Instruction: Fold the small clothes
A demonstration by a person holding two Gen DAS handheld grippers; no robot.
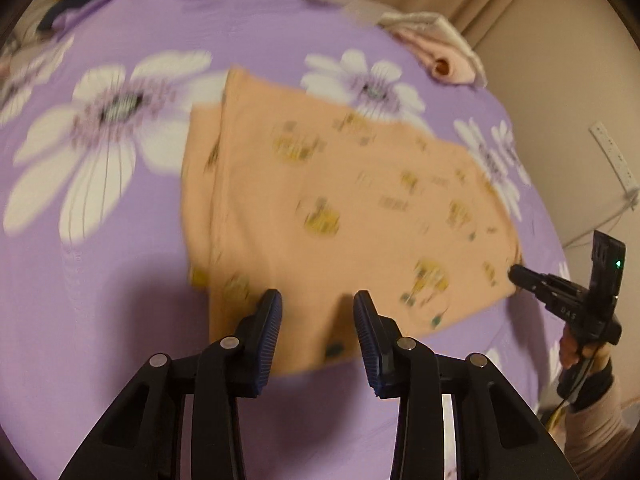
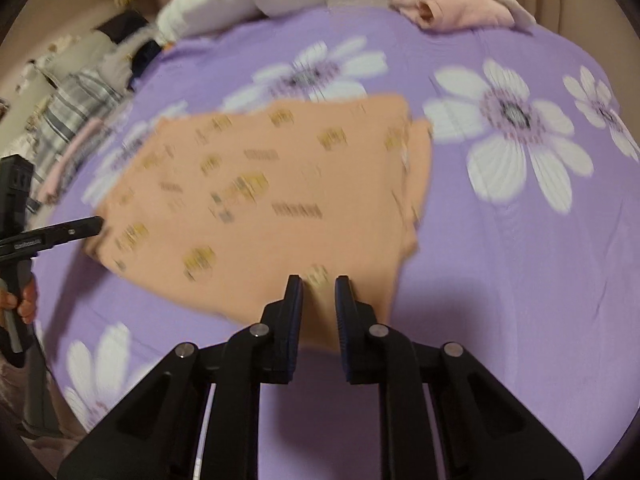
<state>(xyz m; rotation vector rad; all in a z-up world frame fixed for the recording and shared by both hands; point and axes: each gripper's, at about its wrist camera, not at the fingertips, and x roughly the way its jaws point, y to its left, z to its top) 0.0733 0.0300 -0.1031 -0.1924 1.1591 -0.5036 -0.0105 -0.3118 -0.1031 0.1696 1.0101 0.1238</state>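
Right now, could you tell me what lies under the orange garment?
The orange garment lies on the purple flowered bedsheet, which shows all around it. Whatever sits directly beneath the cloth is covered.

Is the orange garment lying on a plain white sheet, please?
No, the orange garment lies on a purple sheet printed with large white flowers.

The small garment is peach-orange with little yellow printed figures, blurred here. It lies flat on the bed, folded, with a narrower layer showing along one side. Its near edge lies just in front of the left gripper and right gripper.
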